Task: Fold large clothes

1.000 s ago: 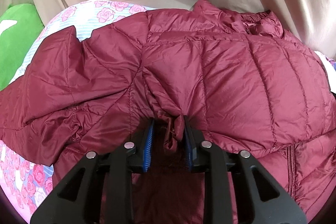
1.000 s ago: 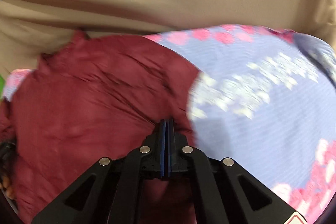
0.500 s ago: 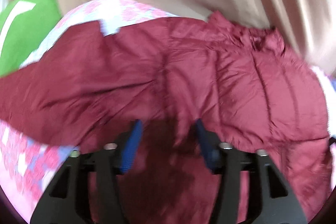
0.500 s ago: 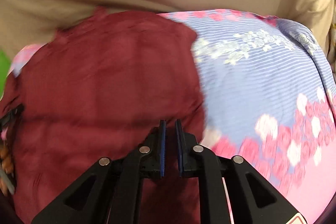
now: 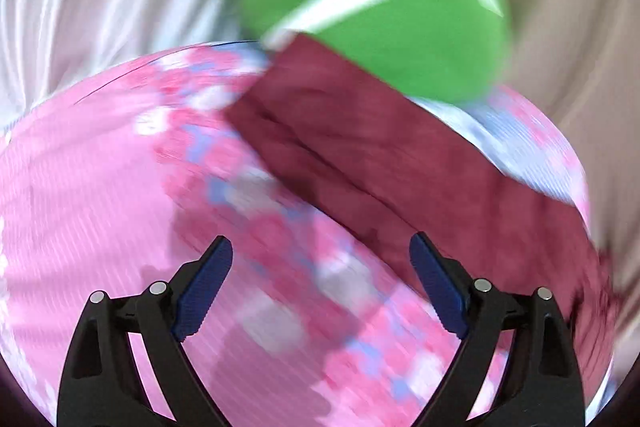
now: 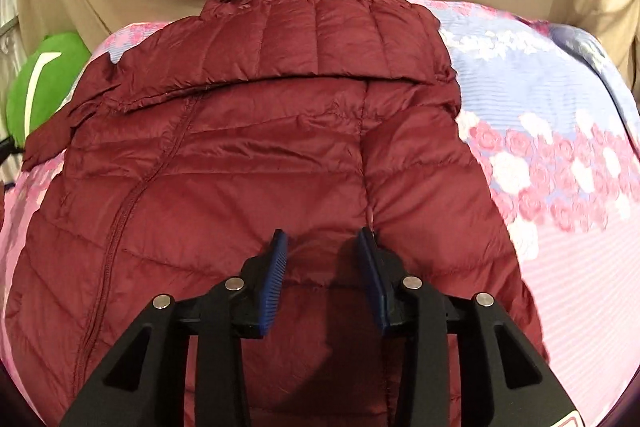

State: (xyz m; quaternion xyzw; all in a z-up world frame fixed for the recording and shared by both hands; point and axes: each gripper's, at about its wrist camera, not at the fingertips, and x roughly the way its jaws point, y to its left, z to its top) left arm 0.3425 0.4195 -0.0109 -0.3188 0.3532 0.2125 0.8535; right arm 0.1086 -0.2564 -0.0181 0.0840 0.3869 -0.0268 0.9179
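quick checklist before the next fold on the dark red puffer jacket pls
1. Left gripper open and empty: ok.
2. Right gripper open, holding nothing: ok.
3. Dark red quilted puffer jacket lying on the pink and blue floral bedsheet: ok.
4. Right side folded in over the body: ok.
5. Left sleeve folded in: not ok, it lies stretched out toward the green pillow with a white stripe.
6. Left wrist view sharp enough to aim: not ok, blurred.

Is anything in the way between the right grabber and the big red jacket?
No, nothing visible. The right gripper is open, right over the maroon jacket on the flowery bedsheet. The green pillow sits off at the jacket's far left edge, well clear.
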